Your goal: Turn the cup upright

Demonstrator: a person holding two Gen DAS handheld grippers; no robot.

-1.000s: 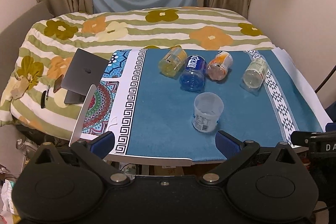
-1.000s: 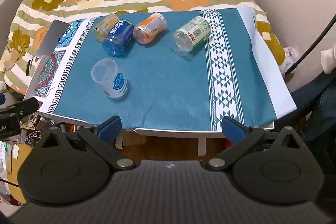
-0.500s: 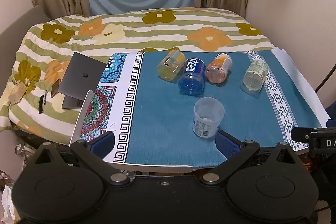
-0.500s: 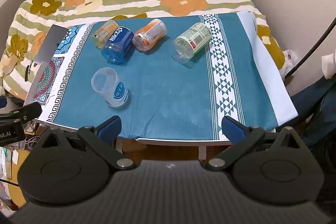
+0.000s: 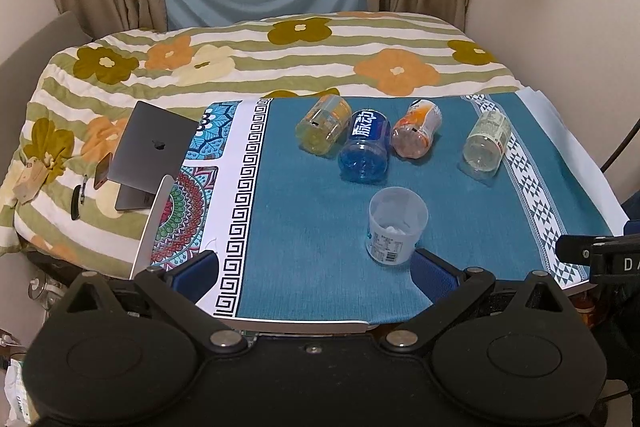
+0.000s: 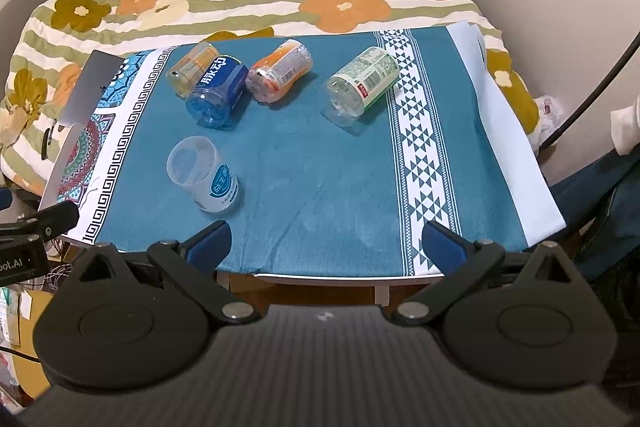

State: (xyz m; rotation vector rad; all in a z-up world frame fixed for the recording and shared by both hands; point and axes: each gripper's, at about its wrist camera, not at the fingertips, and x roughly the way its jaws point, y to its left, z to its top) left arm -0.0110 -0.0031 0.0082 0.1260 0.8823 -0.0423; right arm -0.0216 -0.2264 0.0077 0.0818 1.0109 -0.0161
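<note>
four cut-off plastic cups lie on their sides at 12 o'clock: yellow cup (image 5: 323, 124), blue cup (image 5: 365, 147), orange cup (image 5: 416, 134), clear green-labelled cup (image 5: 486, 143); white cup (image 5: 396, 225) stands upright.

Count on the blue tablecloth (image 5: 312, 227): one upright translucent plastic cup (image 5: 396, 227); four cut bottles on their sides, namely one yellow (image 5: 324, 129), one blue (image 5: 366, 147), one orange (image 5: 416, 133), one clear with green label (image 5: 486, 141). On the floral bedspread (image 5: 248, 67): one grey laptop (image 5: 152, 147), one dark pen (image 5: 76, 197), possibly one phone (image 5: 103, 171). Grippers in view: two, left gripper (image 5: 314, 265) and right gripper (image 6: 326, 241).
</note>
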